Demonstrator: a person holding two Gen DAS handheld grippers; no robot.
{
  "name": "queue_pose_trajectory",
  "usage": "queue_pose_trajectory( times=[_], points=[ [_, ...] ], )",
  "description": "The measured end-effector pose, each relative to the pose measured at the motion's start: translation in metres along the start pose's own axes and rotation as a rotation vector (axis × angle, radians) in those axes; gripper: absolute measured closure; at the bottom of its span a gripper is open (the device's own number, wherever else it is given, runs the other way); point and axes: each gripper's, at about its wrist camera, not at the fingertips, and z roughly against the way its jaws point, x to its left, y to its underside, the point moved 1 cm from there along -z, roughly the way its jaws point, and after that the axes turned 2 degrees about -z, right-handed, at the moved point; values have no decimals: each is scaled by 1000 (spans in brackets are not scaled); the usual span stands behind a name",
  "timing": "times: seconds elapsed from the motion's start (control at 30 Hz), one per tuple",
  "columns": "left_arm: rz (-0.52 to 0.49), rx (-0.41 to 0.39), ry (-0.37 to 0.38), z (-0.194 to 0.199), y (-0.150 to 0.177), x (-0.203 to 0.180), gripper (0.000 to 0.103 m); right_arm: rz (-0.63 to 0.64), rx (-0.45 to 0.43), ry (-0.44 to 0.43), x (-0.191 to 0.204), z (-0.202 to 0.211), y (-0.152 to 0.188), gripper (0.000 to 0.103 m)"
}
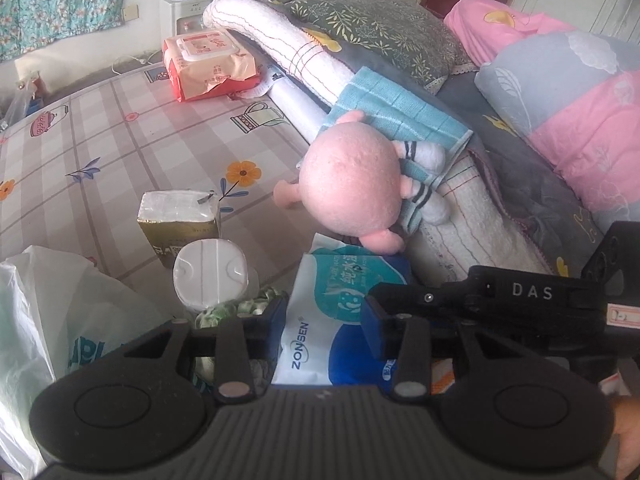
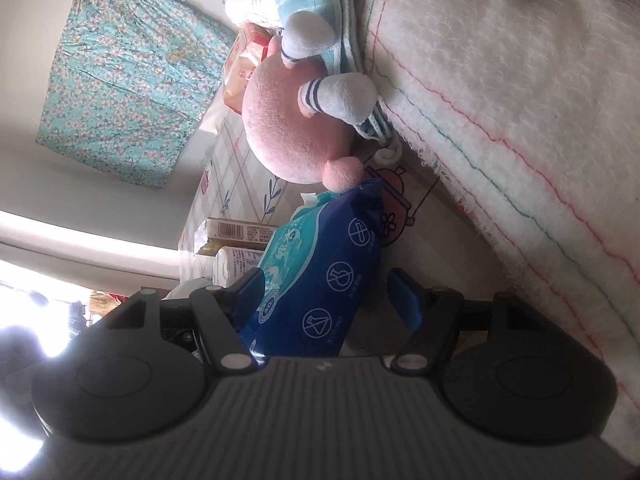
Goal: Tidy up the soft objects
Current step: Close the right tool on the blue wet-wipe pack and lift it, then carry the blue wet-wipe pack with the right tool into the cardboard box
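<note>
Lying flat and wide: a checked bed sheet [image 1: 132, 148] with printed flowers and teapots, smooth, with bare open room in the middle toward the far edge.

Running along the sheet's side: a long, fuzzy white rolled blanket [image 1: 276, 36] with thin coloured stitch lines, its rough fringe edge showing close in the right wrist view [image 2: 500, 128].

Leaning against that roll: a round, soft pink plush doll [image 1: 352, 184] in white striped socks, resting on a folded light-blue cloth [image 1: 396, 112], one pink foot touching the pack below.

Sitting just under the doll: a shiny blue-and-white plastic pack of wet wipes [image 1: 320, 328], crinkly and puffy, also seen edge-on from the right [image 2: 324, 276].

Standing near it on the sheet: a gold-wrapped block of tissues [image 1: 180, 216] and a round white lid [image 1: 210, 276], close together, leaving little room.

Lying far off by the roll: an orange wipes pack [image 1: 208, 64].

Reaching around the blue pack: the left gripper [image 1: 324, 316], jaws partly apart, blue pads beside the pack, not clearly pressing.

Straddling the same pack: the right gripper [image 2: 332, 292], jaws wide, one pad touching, the other apart.
</note>
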Motion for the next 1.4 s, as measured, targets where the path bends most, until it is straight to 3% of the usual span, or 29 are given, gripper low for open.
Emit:
queue_pose_trajectory(
  times=[0.37, 0.63, 1.13, 1.4],
  points=[
    [91, 54, 18, -13, -2, 13, 60, -82, 39, -84, -10, -17, 1, 56],
    [159, 57, 57, -5, -1, 17, 62, -60, -1, -109, 1, -12, 6, 67],
    [160, -115, 133, 88, 16, -4, 58, 63, -89, -231, 54, 45, 28, 68],
    [184, -263, 104, 164, 44, 4, 55, 202, -79, -327, 105, 79, 62, 68]
  ],
)
